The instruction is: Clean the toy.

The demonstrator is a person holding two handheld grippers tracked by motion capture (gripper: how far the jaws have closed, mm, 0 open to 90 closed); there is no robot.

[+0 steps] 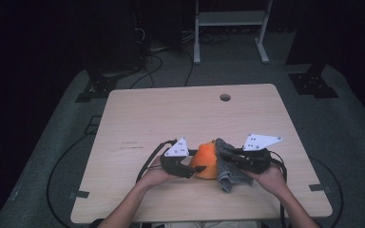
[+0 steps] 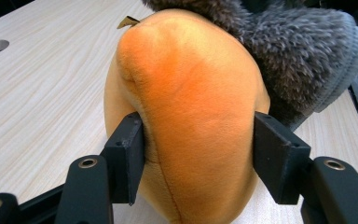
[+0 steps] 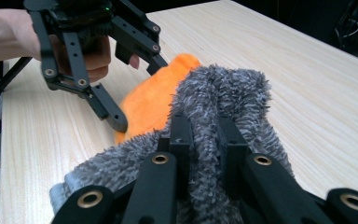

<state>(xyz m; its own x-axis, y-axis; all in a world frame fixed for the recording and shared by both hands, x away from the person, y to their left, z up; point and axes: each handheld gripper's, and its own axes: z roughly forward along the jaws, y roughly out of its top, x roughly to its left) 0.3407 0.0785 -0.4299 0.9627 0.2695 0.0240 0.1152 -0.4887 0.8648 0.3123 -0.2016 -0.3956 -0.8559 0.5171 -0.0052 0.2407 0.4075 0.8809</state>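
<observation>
From above, the left gripper hugs the orange plush toy on the table. Up close, its pads squeeze the toy's sides. The right gripper pinches the fuzzy grey cloth tight.

1 orange plush toy, 1 grey fuzzy cloth, 1 table, 2 grippers.
</observation>
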